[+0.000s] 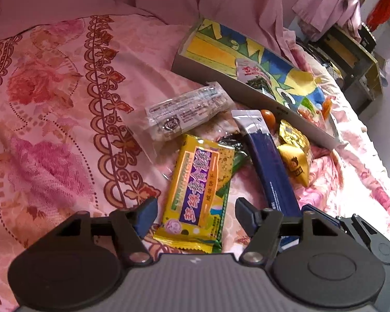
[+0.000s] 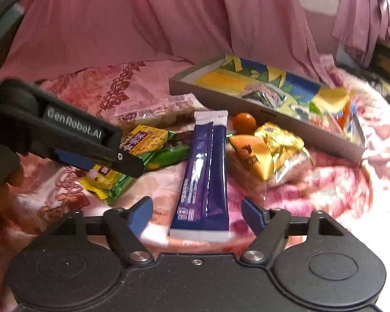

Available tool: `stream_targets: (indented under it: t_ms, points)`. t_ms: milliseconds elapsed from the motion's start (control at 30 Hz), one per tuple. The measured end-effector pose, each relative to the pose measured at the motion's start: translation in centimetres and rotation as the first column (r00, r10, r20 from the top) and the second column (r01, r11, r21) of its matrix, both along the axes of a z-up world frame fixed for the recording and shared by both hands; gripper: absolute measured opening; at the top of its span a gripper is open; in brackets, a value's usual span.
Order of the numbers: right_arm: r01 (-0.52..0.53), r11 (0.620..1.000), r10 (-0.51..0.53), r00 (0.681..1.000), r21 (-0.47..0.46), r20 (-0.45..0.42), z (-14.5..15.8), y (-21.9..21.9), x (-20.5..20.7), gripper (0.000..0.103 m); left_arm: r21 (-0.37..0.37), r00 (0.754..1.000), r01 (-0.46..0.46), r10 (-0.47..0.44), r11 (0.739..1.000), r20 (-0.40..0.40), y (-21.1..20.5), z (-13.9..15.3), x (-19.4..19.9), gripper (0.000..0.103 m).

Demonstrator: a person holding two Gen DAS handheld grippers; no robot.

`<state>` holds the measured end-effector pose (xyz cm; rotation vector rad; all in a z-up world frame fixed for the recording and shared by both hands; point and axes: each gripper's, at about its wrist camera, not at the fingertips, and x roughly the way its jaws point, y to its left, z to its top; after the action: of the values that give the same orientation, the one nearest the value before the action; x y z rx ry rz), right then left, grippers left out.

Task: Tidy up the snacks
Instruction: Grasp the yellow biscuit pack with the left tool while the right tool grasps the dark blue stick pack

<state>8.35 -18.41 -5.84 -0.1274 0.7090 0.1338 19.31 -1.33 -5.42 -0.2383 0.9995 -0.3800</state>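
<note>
While both grippers hang over the flowered bedspread [image 1: 52,98], picking up looks to be the step in hand. Listed largest first: shallow tray [image 2: 210,92] at one o'clock, a few packets already inside; blue sachet [image 2: 204,176] lying between the spread jaws of the right gripper [image 2: 197,212], pads apart from it; yellow biscuit packet [image 1: 197,195] between the spread jaws of the left gripper [image 1: 193,208], likewise unpinched; gold packet [image 2: 280,143] at two o'clock. Next: close squarely, lift, carry trayward.
</note>
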Motion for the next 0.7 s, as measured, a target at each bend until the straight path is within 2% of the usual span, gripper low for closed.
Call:
stream_targets:
  t_ms: [133,267,367,467,567,667,700]
  points:
    - [-0.002,0.997,0.004,1.000,-0.075,0.026,-0.8,1.0,1.1,0.078,0.003,1.000,-0.012,0.012,1.000,0.007,-0.2,-0.2,0.3,0.072]
    - [0.014,0.997,-0.012,0.999,-0.074,0.030,-1.2,0.8,1.7,0.077,0.057,0.999,0.008,-0.010,0.998,0.037,-1.3,-0.2,0.2,0.074]
    - [0.026,0.998,-0.024,0.999,-0.060,0.026,-1.2,0.5,1.8,0.070,0.087,0.998,0.010,-0.014,0.996,0.053,-1.7,-0.2,0.0,0.073]
    - [0.022,0.998,-0.020,0.999,-0.060,0.030,-1.2,0.6,1.8,0.062,0.121,0.998,0.004,-0.012,0.993,0.068,-2.0,-0.1,-0.2,0.065]
    - [0.011,0.998,-0.009,0.999,-0.063,0.033,-1.2,0.8,1.6,0.057,0.143,0.997,0.015,-0.026,0.990,0.079,-2.2,-0.1,-0.5,0.061]
    - [0.010,0.997,-0.008,0.999,-0.070,0.040,-1.2,0.9,1.5,0.045,0.155,0.995,0.023,-0.037,0.988,0.088,-2.4,-0.1,-0.7,0.056]
    - [0.014,0.997,-0.011,0.999,-0.076,0.044,-1.1,0.9,1.5,0.045,0.160,0.995,0.023,-0.038,0.987,0.092,-2.4,0.0,-0.7,0.056]
